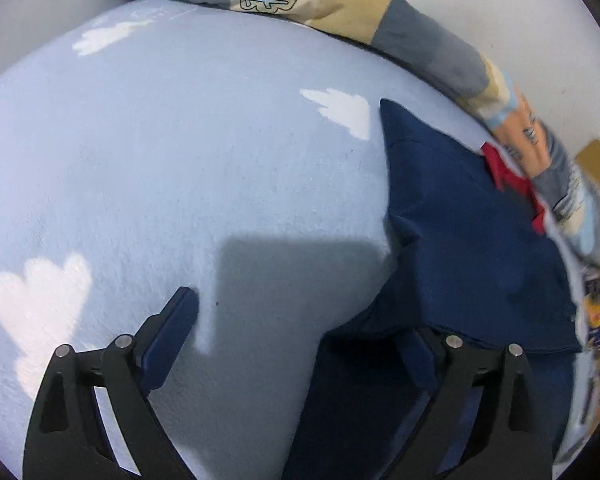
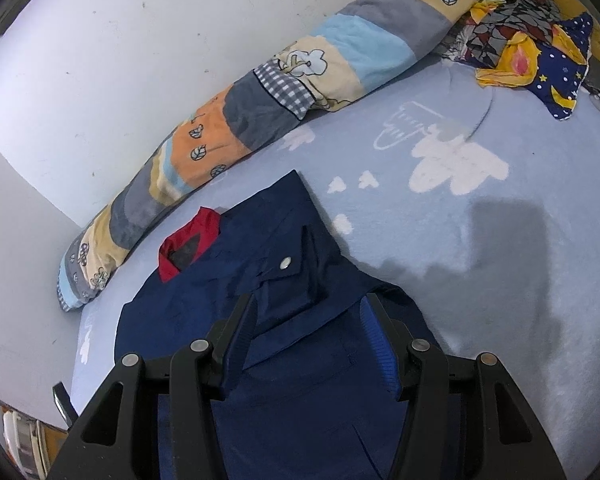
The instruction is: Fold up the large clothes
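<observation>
A navy jacket [image 2: 204,280] with a red collar lining [image 2: 188,248] and a silver snap [image 2: 286,263] lies flat on the light blue bed sheet [image 2: 500,260]. My right gripper [image 2: 312,308] hovers over its lower part, fingers apart and pressing on nothing, with a flap of the jacket between the tips. In the left wrist view the jacket [image 1: 460,220] lies at the right. My left gripper [image 1: 300,320] stands wide open at its edge. The left finger [image 1: 180,320] is over bare sheet [image 1: 180,160], and navy cloth partly covers the right one.
A rolled patchwork quilt [image 2: 260,112] runs along the white wall [image 2: 100,60] behind the jacket, also visible as the quilt [image 1: 420,40] in the left wrist view. A heap of patterned clothes [image 2: 512,12] and a starry navy cushion [image 2: 560,68] sit at the far right.
</observation>
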Tool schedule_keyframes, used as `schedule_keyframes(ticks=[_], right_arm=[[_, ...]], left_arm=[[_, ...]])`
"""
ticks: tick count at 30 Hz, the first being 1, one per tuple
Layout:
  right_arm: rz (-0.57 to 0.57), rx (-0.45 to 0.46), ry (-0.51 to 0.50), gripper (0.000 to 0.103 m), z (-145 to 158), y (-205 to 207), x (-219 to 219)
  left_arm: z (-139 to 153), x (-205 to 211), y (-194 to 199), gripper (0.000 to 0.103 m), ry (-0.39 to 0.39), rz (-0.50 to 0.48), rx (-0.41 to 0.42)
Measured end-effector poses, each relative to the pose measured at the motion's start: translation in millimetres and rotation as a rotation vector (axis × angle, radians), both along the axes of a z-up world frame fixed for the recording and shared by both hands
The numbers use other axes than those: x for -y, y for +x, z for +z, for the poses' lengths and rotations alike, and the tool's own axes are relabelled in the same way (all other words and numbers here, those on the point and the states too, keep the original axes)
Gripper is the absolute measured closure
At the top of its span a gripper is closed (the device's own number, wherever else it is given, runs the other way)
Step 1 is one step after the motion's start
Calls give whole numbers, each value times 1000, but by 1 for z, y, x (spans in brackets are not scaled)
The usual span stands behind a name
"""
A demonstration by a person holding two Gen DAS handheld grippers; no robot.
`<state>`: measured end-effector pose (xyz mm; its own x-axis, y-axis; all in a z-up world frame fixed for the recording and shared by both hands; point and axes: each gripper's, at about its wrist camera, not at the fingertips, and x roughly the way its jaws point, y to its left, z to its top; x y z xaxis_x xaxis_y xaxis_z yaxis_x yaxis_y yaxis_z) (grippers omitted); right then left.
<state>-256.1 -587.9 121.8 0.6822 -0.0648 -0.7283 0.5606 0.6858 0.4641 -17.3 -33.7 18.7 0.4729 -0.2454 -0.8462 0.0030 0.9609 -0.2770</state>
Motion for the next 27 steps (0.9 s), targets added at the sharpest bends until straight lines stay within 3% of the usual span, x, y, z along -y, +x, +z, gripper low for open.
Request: schedule_keyframes(ticks=[4, 6, 10, 11, 14, 16, 19, 23, 24, 27], right_arm=[[27, 1, 2, 46, 0, 4, -8], [40, 1, -1, 46, 1, 6, -12], [44, 1, 0, 46, 0, 7, -15], [47, -3, -2, 46, -1, 8, -16], [70, -14, -13, 46, -4, 13, -21], [93, -24, -36, 46, -7, 23, -25], [140, -42, -40, 47, -19, 41, -35], [254, -103, -131, 55, -38, 77, -57], [269, -110, -153, 61, -41, 83, -60], [289, -154, -177, 61, -60, 101, -60]], left_arm=[[13, -3, -7, 9, -45, -3, -17], [33, 1, -13, 9, 1, 0, 31], [88, 35, -31, 9, 311, 9, 290], [98, 45, -34, 9, 345, -11, 340], [112, 84, -43, 9, 317, -146, 445], [104, 113, -46, 9, 340, -244, 448], [71, 155, -37, 9, 358, -353, 357], [40, 168, -32, 9, 297, -386, 262], [34, 169, -32, 9, 309, -371, 245], [15, 153, -22, 9, 324, -302, 132]])
